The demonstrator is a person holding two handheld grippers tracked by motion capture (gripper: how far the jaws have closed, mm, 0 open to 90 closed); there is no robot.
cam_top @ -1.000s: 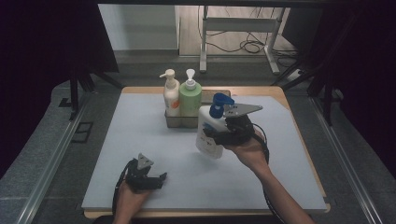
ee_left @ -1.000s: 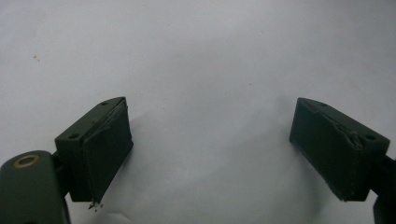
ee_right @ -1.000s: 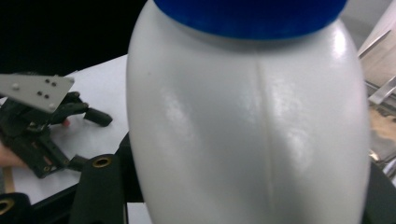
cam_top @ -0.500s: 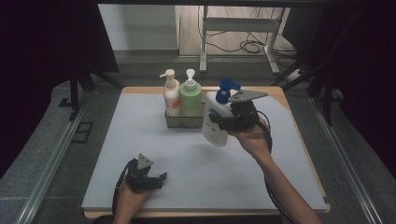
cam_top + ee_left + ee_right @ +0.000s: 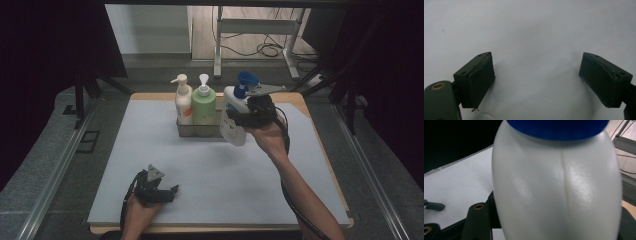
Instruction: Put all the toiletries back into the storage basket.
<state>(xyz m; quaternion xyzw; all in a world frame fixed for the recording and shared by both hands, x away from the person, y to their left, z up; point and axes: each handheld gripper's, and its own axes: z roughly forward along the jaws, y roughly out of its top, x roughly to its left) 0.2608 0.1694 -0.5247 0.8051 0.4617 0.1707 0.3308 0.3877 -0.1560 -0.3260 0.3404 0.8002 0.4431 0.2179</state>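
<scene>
A white bottle [image 5: 556, 190] with a glossy, smooth plastic skin shows soft highlights and a faint moulded seam down its middle; the blue cap [image 5: 557, 127] above that seam looks like smooth plastic too. Beside the white bottle, a pale green bottle [image 5: 204, 107] and a cream-and-orange bottle [image 5: 183, 102] look like smooth plastic with a duller sheen, standing in a greyish, slightly see-through holder [image 5: 200, 130]. In front of the white bottle spreads a matt, pale grey-white mat [image 5: 210, 170], smooth and paper-like, over a tabletop [image 5: 300, 97] edged in light wood. The left tongs [image 5: 536, 82] are matt black, their inner pads [image 5: 480, 82] rough and worn, with a brass-coloured metal screw [image 5: 437, 86].
</scene>
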